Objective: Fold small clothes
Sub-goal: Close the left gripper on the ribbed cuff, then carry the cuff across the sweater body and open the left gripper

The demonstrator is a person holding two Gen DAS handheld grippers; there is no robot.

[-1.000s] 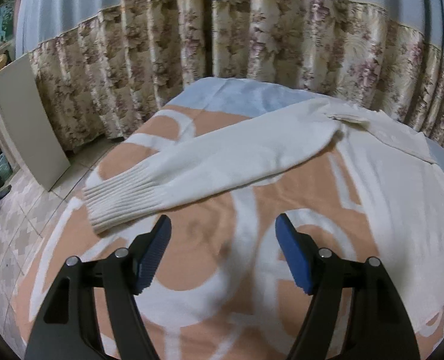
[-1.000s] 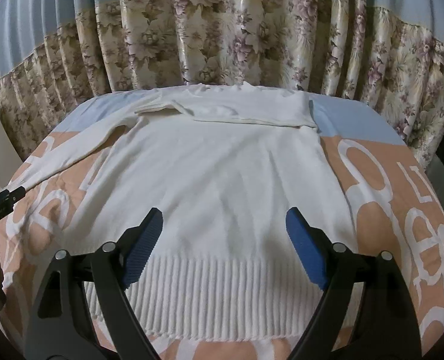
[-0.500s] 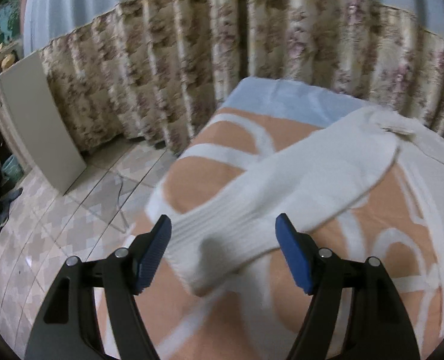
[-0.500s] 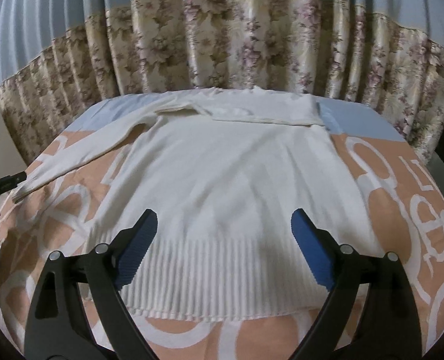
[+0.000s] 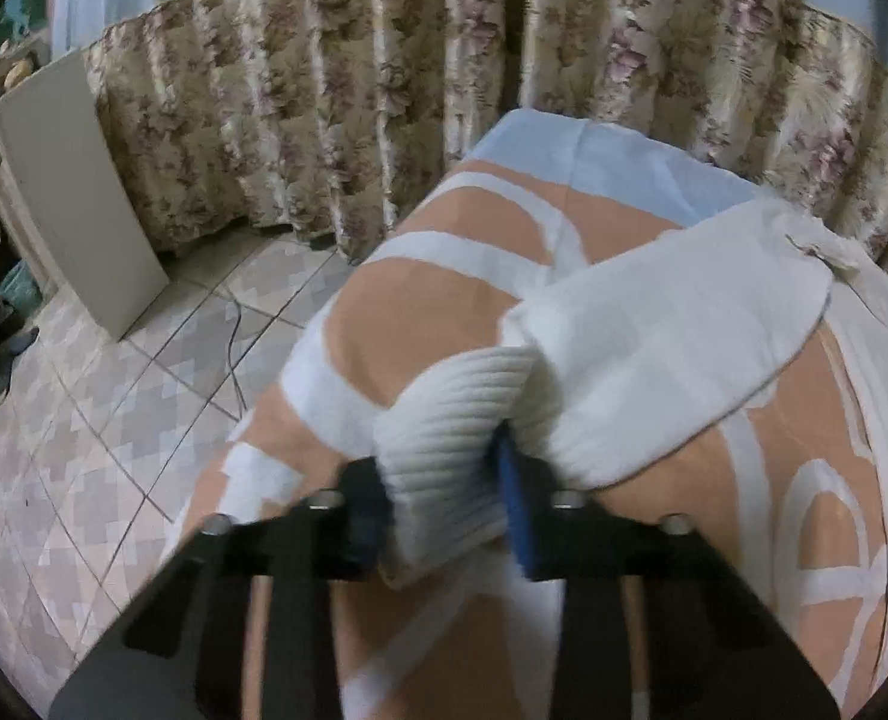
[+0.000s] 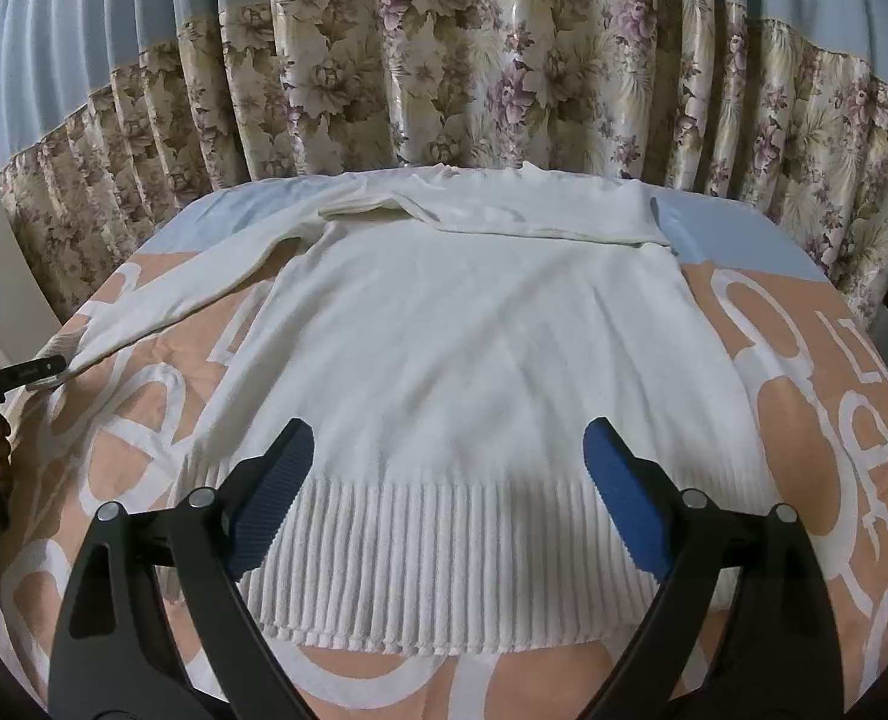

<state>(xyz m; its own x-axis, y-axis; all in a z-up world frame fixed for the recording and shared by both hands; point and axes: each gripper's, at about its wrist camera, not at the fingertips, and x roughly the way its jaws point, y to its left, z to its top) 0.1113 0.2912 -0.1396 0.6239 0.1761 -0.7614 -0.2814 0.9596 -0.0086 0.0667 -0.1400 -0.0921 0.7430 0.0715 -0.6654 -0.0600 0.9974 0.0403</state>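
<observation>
Since prior frame, left hand-held gripper closed its pads onto ribbed cuff of sweater sleeve. Sleeve ran away from it, up-right toward shoulder, body lying flat on bed to the right. Right hand-held gripper hung wide apart, empty, over hem

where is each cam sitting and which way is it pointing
Left wrist: sits on the left claw, facing along the bed's left edge toward the floral curtain; its claw is shut on the ribbed sleeve cuff.
Right wrist: sits on the open right claw above the ribbed hem, facing up the white knitted sweater; the left claw shows at the left edge.
Shared: sweater, orange-and-white patterned blanket, curtain.
</observation>
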